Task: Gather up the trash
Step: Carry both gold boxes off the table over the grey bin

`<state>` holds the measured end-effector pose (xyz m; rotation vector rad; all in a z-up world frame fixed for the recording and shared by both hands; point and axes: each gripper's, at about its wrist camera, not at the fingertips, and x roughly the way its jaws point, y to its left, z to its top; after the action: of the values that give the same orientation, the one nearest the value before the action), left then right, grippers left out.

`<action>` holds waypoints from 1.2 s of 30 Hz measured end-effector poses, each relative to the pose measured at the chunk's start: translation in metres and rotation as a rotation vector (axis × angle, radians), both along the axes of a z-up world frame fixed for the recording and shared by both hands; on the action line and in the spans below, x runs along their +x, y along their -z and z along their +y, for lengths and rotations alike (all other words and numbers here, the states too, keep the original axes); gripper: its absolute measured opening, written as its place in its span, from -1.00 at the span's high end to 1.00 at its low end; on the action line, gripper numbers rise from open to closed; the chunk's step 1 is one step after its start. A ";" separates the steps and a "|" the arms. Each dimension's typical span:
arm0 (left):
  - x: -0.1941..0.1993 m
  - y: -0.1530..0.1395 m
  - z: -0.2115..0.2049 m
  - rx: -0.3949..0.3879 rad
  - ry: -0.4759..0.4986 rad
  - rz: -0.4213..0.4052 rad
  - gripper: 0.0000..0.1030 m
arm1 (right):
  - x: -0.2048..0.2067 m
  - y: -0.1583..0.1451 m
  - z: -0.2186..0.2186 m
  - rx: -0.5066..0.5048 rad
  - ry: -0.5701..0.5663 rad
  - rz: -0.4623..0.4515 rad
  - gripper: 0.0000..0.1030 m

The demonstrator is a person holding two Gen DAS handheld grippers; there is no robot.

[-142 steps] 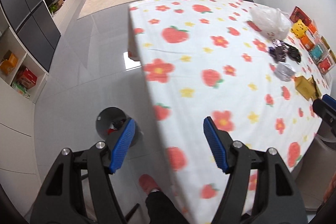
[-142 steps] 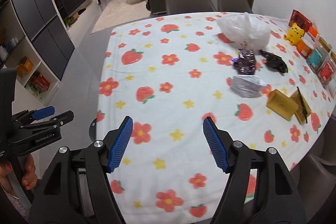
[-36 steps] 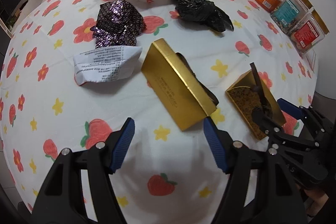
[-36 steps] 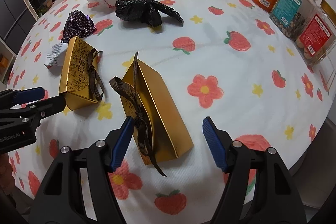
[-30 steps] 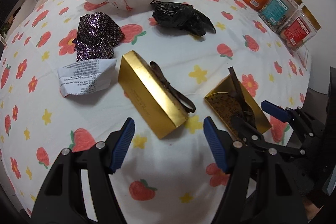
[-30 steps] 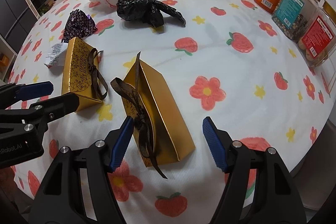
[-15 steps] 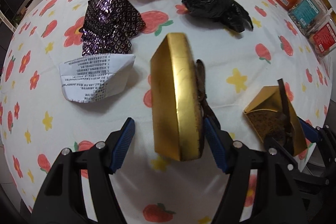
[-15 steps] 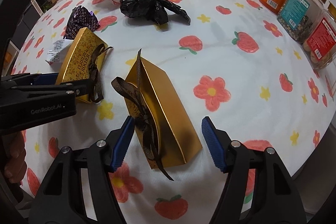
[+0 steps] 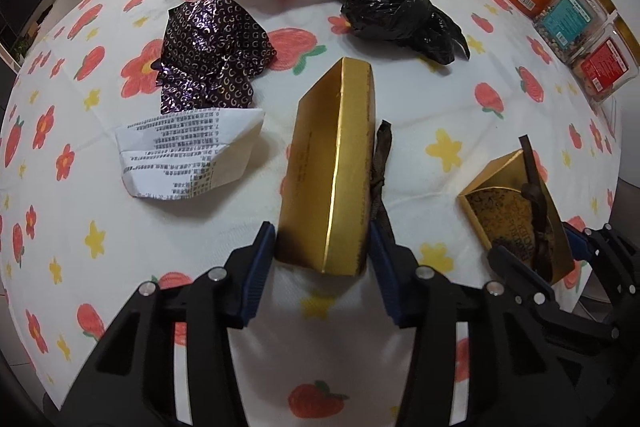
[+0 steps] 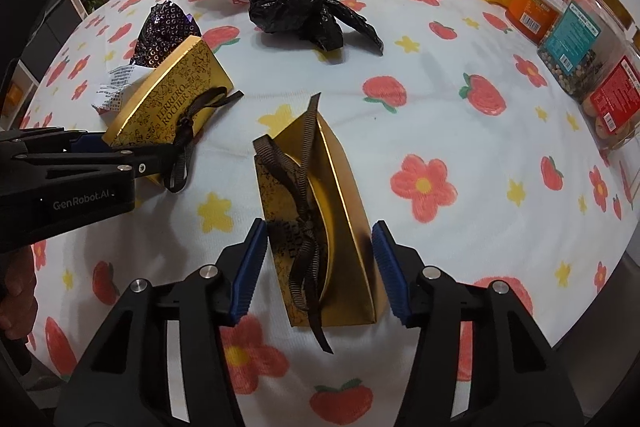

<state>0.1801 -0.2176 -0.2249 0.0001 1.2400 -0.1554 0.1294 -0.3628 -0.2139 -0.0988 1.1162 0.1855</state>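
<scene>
Two gold boxes, one per claw.
Left claw [image 9: 322,259] clamped on gold chocolate box [image 9: 332,163], tilted on edge over table [image 9: 80,211]; right claw [image 10: 320,259] apart, straddling ribboned gold box [image 10: 324,227] lying on table near front edge.

Each camera sits behind its own tongs, looking forward and down, close over the tabletop [image 9: 400,155]. Both see both gold boxes, and each sees the other tongs.

Bare cloth [image 10: 460,131] right of open gold box [image 10: 336,227]; black bag [image 10: 304,13], jars [image 10: 576,31] crowd far side.
</scene>
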 end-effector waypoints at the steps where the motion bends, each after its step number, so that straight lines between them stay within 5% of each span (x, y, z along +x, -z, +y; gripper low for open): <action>1: -0.002 -0.002 -0.001 0.005 0.006 -0.006 0.07 | -0.001 -0.002 0.001 0.003 -0.001 -0.005 0.03; 12: -0.034 -0.043 0.017 -0.020 -0.010 -0.067 0.08 | -0.016 -0.044 -0.001 0.111 0.015 -0.069 0.05; 20: -0.074 -0.085 0.079 -0.024 -0.161 -0.140 0.08 | -0.028 -0.085 0.043 0.173 -0.114 -0.141 0.05; 27: -0.127 -0.107 0.174 -0.014 -0.341 -0.187 0.08 | -0.043 -0.108 0.144 0.202 -0.293 -0.163 0.05; 36: -0.220 -0.125 0.344 0.008 -0.539 -0.248 0.08 | -0.092 -0.128 0.330 0.212 -0.505 -0.189 0.05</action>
<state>-0.0395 0.1267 -0.0995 -0.2972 0.9559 0.3107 0.0373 -0.0328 -0.0861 -0.2042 0.8606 0.7294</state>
